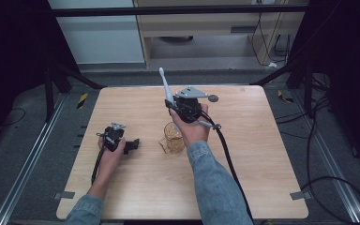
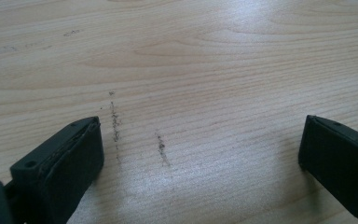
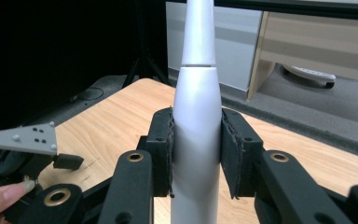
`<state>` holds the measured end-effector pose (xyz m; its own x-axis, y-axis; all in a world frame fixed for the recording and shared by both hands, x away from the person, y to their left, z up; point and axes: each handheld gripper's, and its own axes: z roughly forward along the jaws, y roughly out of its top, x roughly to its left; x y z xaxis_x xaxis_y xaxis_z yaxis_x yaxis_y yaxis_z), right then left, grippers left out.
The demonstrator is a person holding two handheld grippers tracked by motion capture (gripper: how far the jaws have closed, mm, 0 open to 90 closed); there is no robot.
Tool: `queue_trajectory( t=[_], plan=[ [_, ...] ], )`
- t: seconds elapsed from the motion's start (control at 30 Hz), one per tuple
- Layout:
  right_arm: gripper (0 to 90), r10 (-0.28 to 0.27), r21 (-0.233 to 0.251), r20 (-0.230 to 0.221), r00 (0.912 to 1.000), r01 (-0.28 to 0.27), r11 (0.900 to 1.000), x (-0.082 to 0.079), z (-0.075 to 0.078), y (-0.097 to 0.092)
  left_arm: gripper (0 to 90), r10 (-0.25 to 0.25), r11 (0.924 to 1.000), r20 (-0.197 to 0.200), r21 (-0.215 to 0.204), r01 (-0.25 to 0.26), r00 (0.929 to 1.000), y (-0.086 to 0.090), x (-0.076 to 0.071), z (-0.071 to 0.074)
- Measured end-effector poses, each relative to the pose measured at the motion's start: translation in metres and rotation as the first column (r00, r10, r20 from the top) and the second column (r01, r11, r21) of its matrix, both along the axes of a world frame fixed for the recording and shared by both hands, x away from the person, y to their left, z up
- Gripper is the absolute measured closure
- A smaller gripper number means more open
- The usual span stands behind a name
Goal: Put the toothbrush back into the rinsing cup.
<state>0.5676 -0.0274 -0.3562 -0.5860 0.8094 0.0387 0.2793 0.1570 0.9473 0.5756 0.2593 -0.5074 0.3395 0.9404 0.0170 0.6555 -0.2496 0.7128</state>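
Right gripper view — toothbrush [image 3: 196, 140] clamped upright between both jaws

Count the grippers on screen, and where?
2. The left gripper rests on the table at left, open. The right gripper, above the glass cup, clamps a white electric toothbrush.

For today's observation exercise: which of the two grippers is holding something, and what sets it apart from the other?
The right gripper, raised over the glass cup, clamps a white electric toothbrush between its pads. The left gripper rests low on the table, open with nothing in it.
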Motion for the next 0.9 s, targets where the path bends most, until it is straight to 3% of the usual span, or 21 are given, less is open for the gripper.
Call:
queue_trajectory(
  t=[0.4,0.9],
  plan=[
    [66.9,0.001,-0.001,-0.029,0.9996,-0.001,1.0000,0.003,-0.024,0.006,0.0,-0.002,1.0000,-0.002,0.002,0.002,1.0000,0.000,0.000,0.000],
    [66.8,0.007,-0.031,-0.039,0.9992,-0.008,0.9995,0.000,-0.034,0.005,0.0,-0.002,1.0000,-0.001,0.003,0.002,1.0000,0.000,0.000,0.000]
  ],
)
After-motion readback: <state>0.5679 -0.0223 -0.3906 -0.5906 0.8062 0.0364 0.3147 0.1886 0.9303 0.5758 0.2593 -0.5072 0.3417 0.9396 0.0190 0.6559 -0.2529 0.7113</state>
